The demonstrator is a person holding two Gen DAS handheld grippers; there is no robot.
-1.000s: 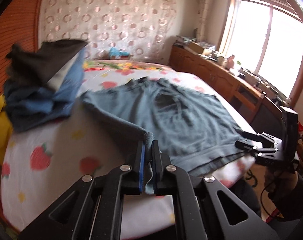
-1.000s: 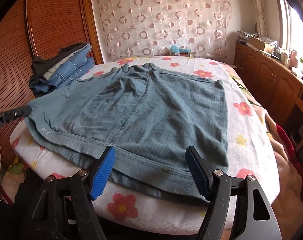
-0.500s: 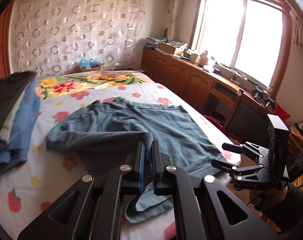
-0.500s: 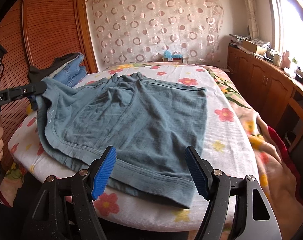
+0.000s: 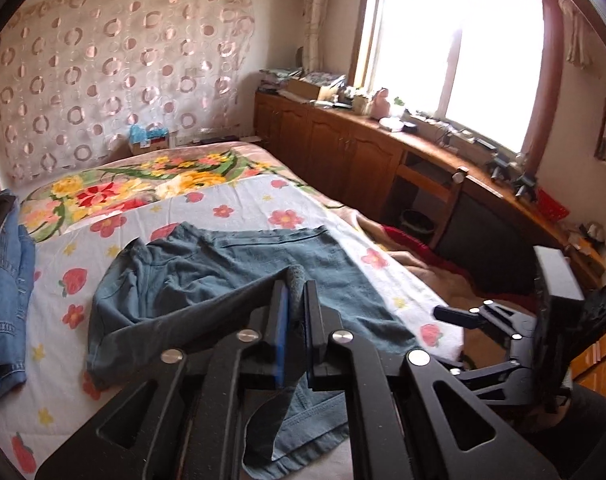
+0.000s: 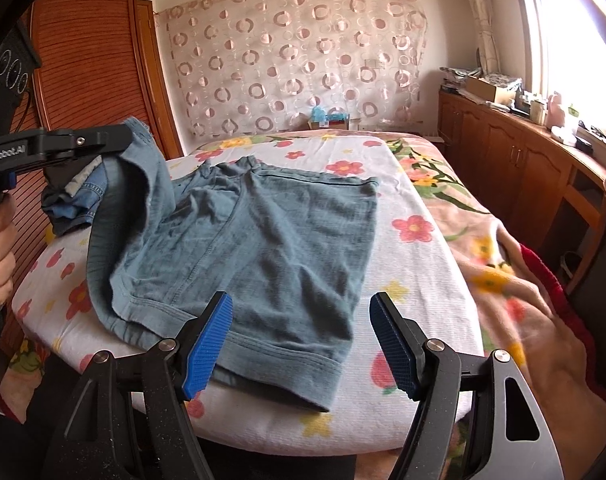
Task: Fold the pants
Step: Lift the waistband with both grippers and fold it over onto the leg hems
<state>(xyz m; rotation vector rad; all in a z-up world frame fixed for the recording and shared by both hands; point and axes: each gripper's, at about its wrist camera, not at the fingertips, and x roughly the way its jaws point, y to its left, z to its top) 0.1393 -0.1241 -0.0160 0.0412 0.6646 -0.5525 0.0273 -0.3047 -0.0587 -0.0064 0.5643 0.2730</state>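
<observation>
Now 1 pants (image 6: 263,240), L gripper (image 5: 297,284) pinching corner, R gripper (image 6: 301,320) agape, empty.

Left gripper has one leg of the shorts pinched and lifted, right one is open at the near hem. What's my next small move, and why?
Probably carry the left gripper across toward the window side and lay its leg over the other. It is shut on the teal shorts, that leg is raised and partly turned over, and the other half lies flat on the bed. The right gripper hangs open above the near hem, holding nothing.
</observation>
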